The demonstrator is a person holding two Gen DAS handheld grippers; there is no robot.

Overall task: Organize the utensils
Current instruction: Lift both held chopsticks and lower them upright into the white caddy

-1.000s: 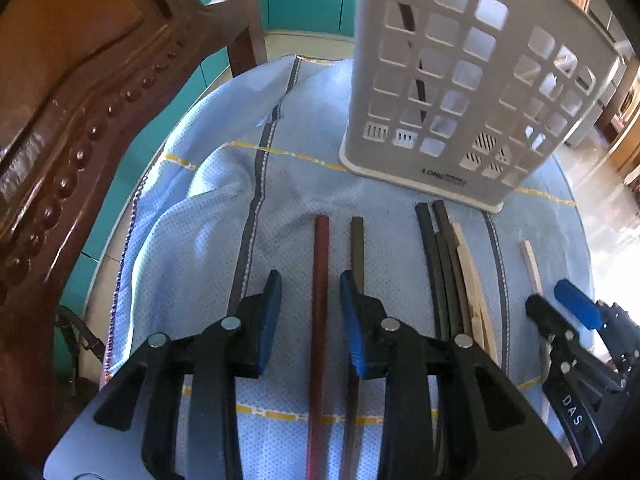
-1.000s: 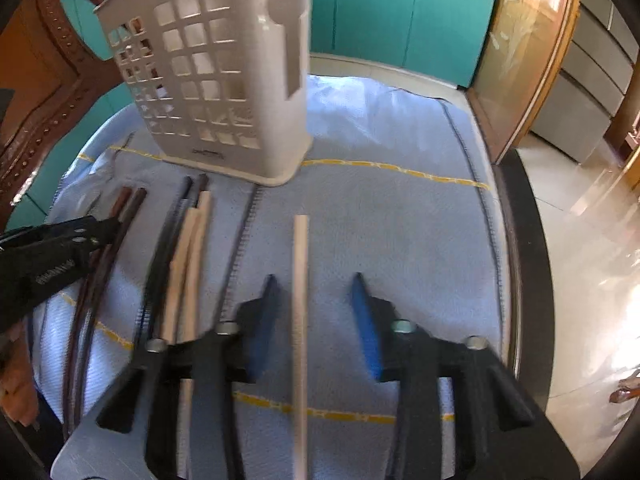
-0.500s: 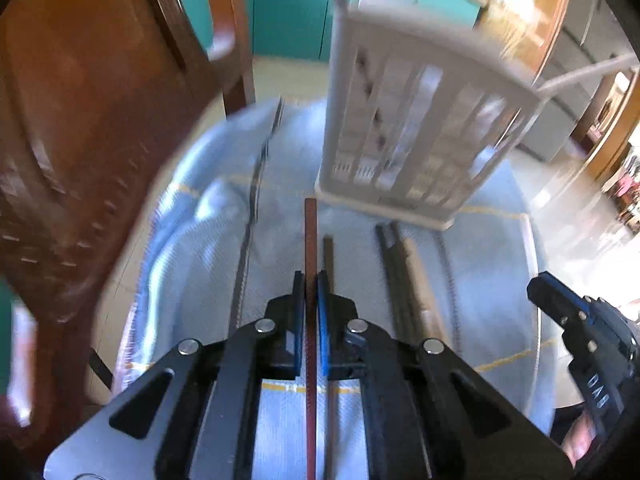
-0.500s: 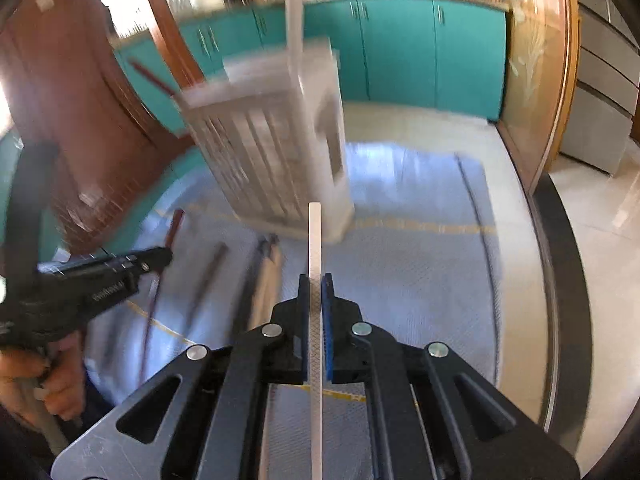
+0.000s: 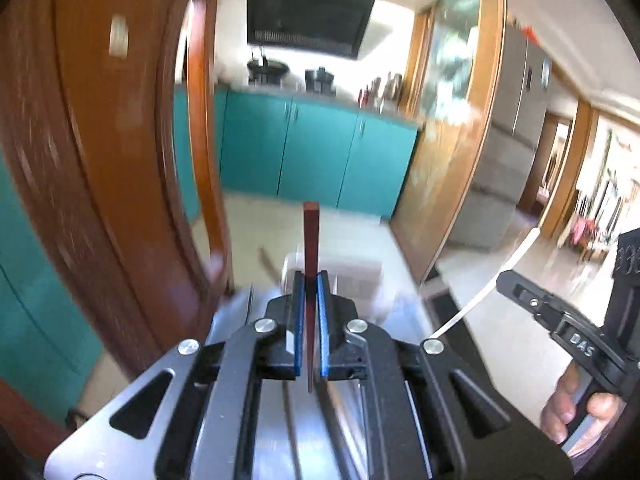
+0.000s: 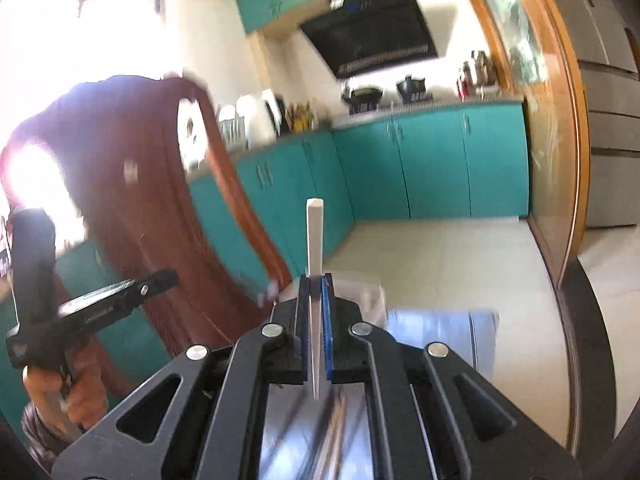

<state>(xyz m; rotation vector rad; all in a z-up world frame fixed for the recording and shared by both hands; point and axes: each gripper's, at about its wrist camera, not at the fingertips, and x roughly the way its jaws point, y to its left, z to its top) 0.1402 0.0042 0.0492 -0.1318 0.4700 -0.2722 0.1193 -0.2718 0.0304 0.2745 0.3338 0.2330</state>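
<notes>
1. The left gripper [image 5: 308, 304] has its jaws pinching a slim reddish-brown wooden chopstick [image 5: 310, 240], which points to 12 o'clock.
2. The right gripper [image 6: 316, 304] has its jaws pinching a pale cream chopstick [image 6: 314, 236] the same way.
3. The white slotted plastic utensil basket [image 5: 352, 272] is blurred, just beyond the left jaws.
4. Risk: each thin, narrowly pinched stick could pivot or slip, miss the basket's opening, and knock the light basket over.

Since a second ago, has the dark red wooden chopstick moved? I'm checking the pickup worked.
Yes. The dark red wooden chopstick, clamped in the left gripper, has risen off the blue cloth; the white slotted utensil basket now sits below its tip.
</notes>
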